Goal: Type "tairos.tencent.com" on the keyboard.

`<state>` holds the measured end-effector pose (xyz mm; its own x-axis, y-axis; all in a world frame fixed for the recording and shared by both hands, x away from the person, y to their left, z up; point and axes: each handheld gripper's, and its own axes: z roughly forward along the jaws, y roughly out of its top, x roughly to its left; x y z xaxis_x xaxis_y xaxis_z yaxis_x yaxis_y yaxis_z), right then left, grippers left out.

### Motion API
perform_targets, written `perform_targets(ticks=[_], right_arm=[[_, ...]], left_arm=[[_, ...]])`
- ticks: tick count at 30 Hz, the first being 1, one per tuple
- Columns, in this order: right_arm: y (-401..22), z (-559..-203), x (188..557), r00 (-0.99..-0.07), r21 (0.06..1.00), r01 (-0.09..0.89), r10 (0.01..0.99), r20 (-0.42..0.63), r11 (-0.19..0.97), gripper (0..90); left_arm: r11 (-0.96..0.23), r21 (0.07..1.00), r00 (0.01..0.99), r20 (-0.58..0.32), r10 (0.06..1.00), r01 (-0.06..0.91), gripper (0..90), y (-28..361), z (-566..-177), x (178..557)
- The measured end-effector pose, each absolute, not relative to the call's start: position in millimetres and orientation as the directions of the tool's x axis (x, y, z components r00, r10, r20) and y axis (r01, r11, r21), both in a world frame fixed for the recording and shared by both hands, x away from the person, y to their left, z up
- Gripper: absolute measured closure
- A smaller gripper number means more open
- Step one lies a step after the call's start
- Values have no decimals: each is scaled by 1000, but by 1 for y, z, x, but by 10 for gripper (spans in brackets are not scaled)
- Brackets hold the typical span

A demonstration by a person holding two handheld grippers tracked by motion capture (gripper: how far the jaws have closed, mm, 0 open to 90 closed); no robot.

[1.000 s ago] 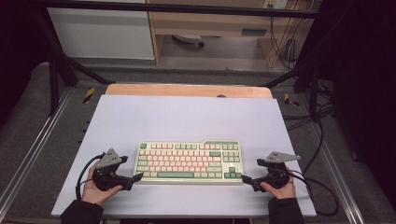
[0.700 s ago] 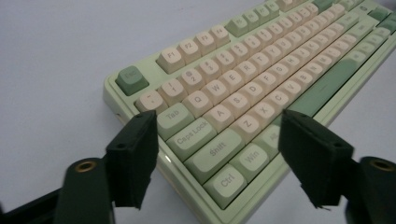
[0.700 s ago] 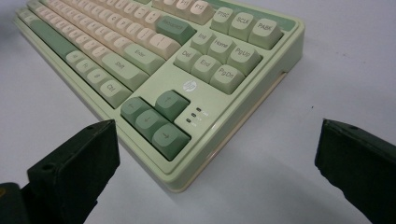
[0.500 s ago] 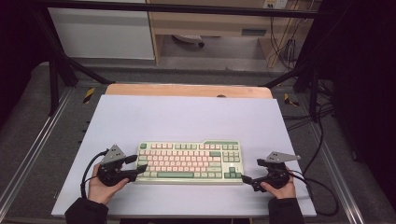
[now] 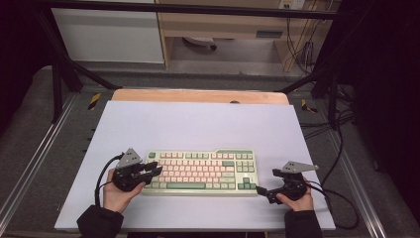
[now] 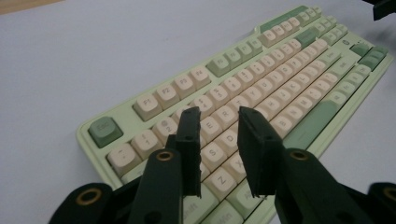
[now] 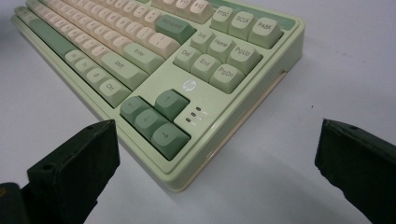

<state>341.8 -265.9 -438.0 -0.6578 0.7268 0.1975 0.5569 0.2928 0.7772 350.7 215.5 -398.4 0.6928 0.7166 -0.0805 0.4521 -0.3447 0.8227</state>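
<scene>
Keyboard (image 5: 200,171) lies flat at the near middle of the worktop (image 5: 198,124), untouched. Left tongs (image 5: 151,169) hover over its left keys, jaws just narrowed, gap empty. Right tongs (image 5: 261,190) gape wide by its right corner, holding nothing. Work barely begun.

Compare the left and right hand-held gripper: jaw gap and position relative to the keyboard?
The left hand-held gripper has just been closing: its jaws stand narrow, nothing between them; the right hand-held gripper has its jaws wide apart. The left one is above the keyboard, over its left-end keys; the right one sits on the mat off the keyboard's near right corner. Both are held by a hand and point inward at the keyboard.
</scene>
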Motion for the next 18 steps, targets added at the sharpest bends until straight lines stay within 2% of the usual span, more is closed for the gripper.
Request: perform_targets(ticks=[18], right_arm=[[-265,-439,342,-662,776,556,723,199,296,3]], left_arm=[[-394,808,717,-50,695,438,897,172,-401,364]])
